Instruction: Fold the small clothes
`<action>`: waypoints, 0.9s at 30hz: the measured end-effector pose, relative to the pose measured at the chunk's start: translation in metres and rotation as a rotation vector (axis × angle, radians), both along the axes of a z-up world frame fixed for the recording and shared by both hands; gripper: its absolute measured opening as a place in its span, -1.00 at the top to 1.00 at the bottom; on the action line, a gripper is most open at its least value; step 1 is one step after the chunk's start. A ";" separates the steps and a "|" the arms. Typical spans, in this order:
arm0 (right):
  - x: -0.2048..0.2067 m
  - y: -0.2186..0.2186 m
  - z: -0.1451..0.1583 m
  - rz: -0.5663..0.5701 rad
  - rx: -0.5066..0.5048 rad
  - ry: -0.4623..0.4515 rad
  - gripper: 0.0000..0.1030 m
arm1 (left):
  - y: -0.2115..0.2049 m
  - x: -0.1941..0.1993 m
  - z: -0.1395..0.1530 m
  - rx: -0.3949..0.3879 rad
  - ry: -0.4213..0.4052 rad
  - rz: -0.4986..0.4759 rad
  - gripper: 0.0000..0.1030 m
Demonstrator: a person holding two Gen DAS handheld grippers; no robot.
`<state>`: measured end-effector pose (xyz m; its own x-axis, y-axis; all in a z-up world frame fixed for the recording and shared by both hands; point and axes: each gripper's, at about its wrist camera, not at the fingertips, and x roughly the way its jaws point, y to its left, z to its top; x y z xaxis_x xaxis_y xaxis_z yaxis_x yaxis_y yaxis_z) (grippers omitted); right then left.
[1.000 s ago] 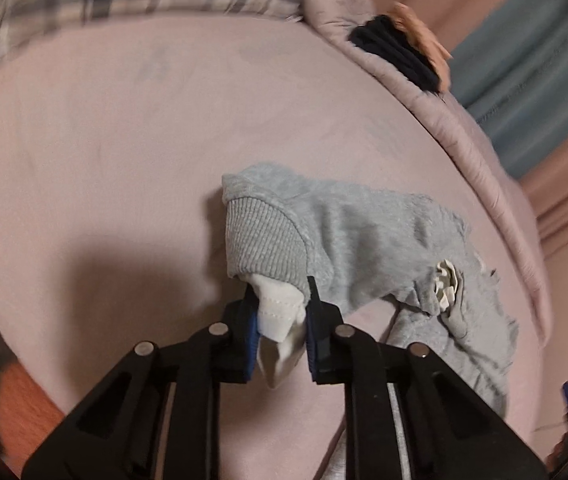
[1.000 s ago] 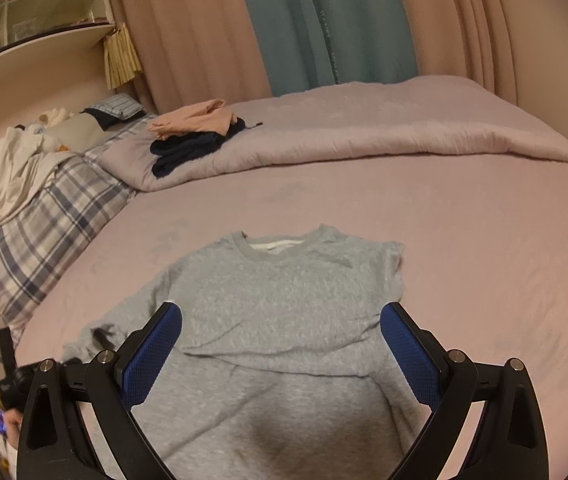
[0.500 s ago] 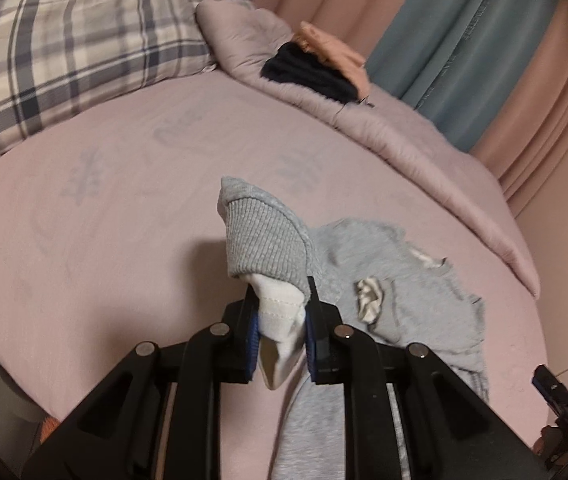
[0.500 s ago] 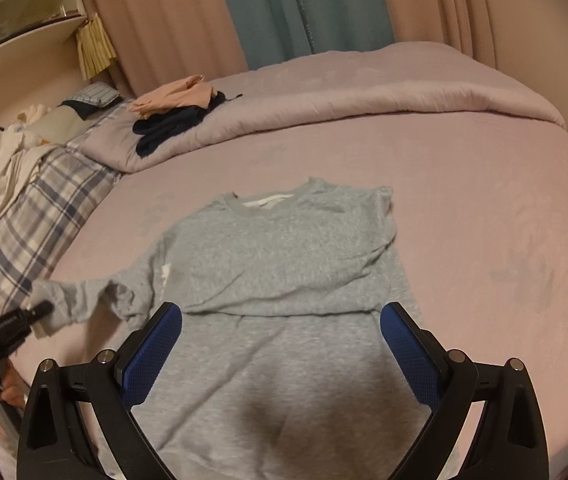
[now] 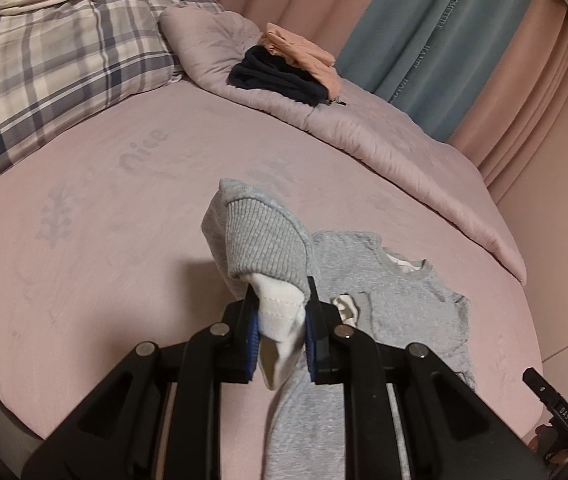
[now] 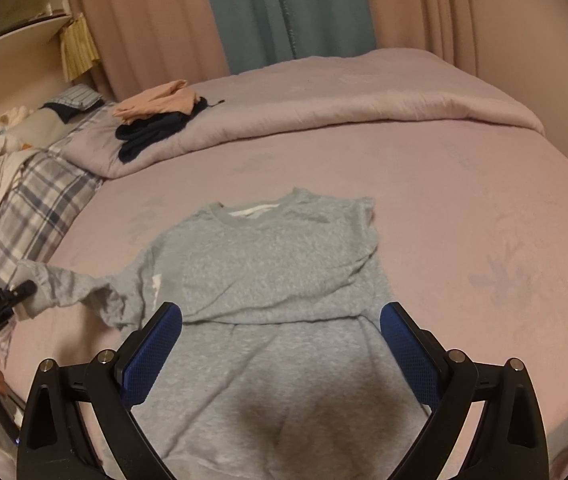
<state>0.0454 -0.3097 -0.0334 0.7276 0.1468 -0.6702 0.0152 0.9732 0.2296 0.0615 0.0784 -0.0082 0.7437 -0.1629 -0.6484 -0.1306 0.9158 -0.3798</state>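
The grey sweatshirt is lying front-up on the pink bed, its upper part folded down across the body, neckline pointing toward the curtains. The left gripper is clamping its fingers on the cuff of one sleeve, which is standing lifted off the bed; a white inner layer is bunching between the pads. In the right wrist view that sleeve is stretching out sideways toward the plaid bedding. The right gripper is hovering over the lower body of the sweatshirt with fingers spread wide, gripping nothing. The hem is cut off by the frame edge and the gripper body. The other sleeve is not making itself out; possibly tucked under. A dark garment and a peach garment are sitting on the rolled duvet.
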 end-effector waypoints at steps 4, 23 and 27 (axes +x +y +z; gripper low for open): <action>-0.003 -0.001 0.002 -0.005 0.020 -0.004 -0.92 | -0.010 0.003 0.012 0.010 -0.029 -0.031 0.66; -0.021 -0.017 0.003 -0.045 0.055 -0.010 -0.92 | -0.086 0.044 0.027 0.055 -0.015 -0.306 0.66; -0.024 -0.023 0.002 -0.061 0.059 -0.005 -0.92 | -0.106 0.055 0.023 0.055 0.009 -0.396 0.66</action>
